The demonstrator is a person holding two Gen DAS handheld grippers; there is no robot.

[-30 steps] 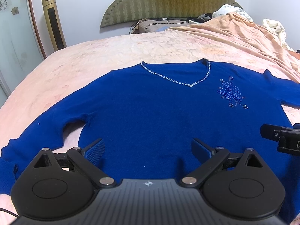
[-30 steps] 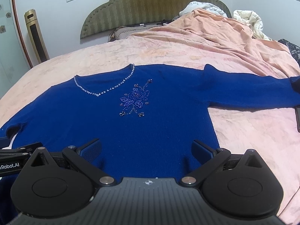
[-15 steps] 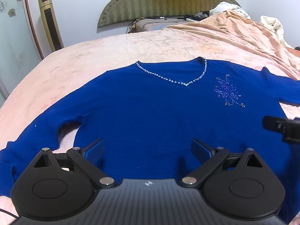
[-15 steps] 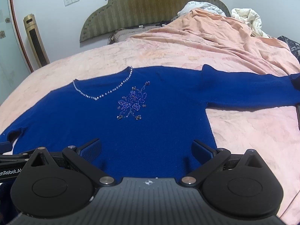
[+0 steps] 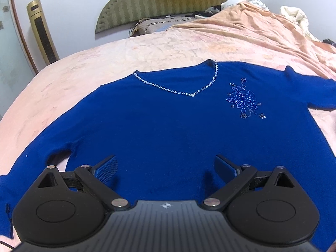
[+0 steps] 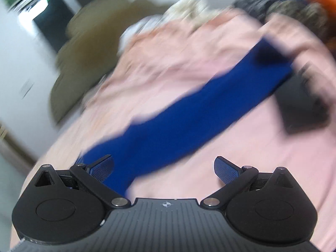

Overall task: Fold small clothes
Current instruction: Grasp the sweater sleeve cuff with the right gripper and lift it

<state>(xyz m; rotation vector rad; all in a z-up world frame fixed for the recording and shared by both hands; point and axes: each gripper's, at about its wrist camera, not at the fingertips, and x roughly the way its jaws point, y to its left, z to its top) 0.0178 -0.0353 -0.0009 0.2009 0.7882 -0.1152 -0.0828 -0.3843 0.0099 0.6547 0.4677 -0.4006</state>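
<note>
Jaws wide apart on both grippers, nothing held. Left gripper (image 5: 164,168) hovers over the hem of the blue sweater (image 5: 168,126), which lies flat, front up, on the pink bedspread (image 5: 147,48), neckline away from the camera. Right gripper (image 6: 163,168) faces the sweater's right sleeve (image 6: 189,113); view is motion-blurred. Sleeve's long axis runs from near the left finger up and away to the right, cuff far off. Right gripper is nearer it, so prob. sleeve fold-in comes first. Dark flat object (image 6: 302,109) lies beside the cuff.

Even, soft indoor light; the left wrist view is sharp with fisheye-bent edges, the right wrist view motion-smeared throughout.
</note>
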